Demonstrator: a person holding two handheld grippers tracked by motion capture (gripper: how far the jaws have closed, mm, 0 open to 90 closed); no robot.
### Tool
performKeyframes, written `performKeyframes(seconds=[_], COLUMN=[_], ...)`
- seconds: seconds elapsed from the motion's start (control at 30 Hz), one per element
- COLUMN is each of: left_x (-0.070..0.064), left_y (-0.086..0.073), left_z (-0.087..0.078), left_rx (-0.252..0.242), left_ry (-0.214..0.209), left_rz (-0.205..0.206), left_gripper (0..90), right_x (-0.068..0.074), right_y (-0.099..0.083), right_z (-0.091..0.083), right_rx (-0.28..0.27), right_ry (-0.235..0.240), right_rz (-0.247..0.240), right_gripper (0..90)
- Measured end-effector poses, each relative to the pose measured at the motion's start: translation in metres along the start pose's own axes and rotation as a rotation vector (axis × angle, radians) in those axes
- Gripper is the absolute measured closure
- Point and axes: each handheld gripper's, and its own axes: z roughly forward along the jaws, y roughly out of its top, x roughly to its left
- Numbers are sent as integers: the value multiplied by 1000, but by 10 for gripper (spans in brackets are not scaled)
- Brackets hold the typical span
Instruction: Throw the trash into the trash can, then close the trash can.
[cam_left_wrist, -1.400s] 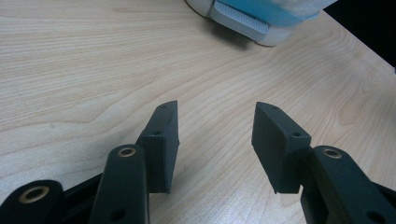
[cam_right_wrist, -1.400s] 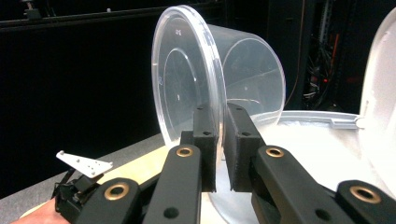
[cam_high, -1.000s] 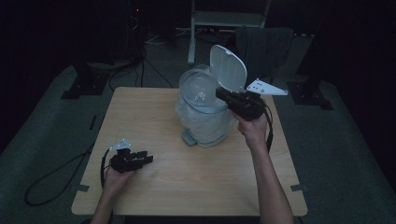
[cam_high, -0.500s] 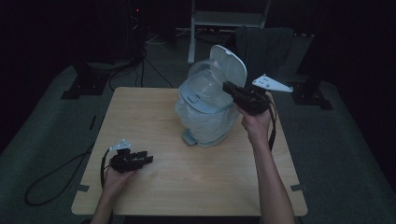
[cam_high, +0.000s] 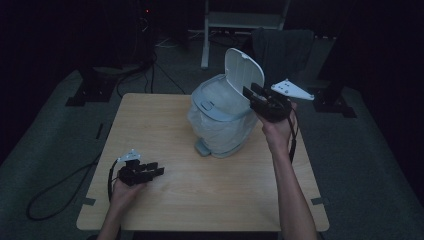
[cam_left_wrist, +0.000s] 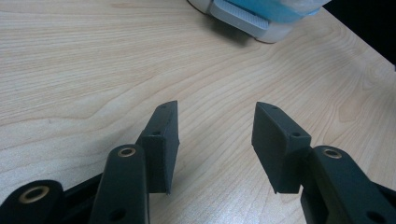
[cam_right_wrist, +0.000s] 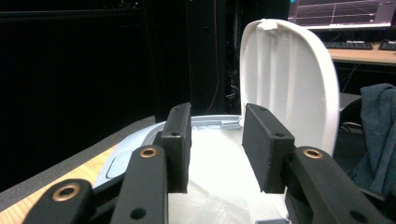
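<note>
White lid (cam_high: 242, 70) stands open; right gripper (cam_high: 256, 93) beside it, jaws apart, empty, likely to shut it. Left gripper (cam_high: 150, 170) idles unclenched on table (cam_high: 210, 195).

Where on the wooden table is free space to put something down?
The light wooden table is bare left of the pale blue plastic pedal bin, and along the near edge between both forearms. It is crowded near the bin's raised white lid, where the right tool hovers.

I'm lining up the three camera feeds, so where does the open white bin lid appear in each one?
High view: the white lid stands upright at upper centre, behind the bin, just left of the right gripper.
Left gripper view: the lid isn't in it; the bin's base and pedal sit at the top edge.
Right gripper view: the lid rises at right of centre, beyond the jaws.
Shared landmark: the wooden table.
</note>
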Motion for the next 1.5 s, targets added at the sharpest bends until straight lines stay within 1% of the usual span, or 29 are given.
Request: performKeyframes(seconds=[0.23,0.4,0.8,1.17,1.5], left_x=[0,1,1,0,0], left_y=[0,0,0,-1,-2], left_z=[1,0,-1,0,0], left_rx=[1,1,1,0,8], left_ry=[0,2,2,1,1], left_rz=[-1,1,0,-3,1], left_gripper=[521,521,521,521,521], right_x=[-3,-5,-7,-8,-11], right_y=[-1,-3,-2,-2,0], right_z=[-4,-4,-7,-8,-8], right_rx=[-18,-17,-38,-43,-63], right_ry=[-7,-10,-24,-27,-31], right_rz=[9,19,28,33,44], right_gripper=[592,591,591,589,572])
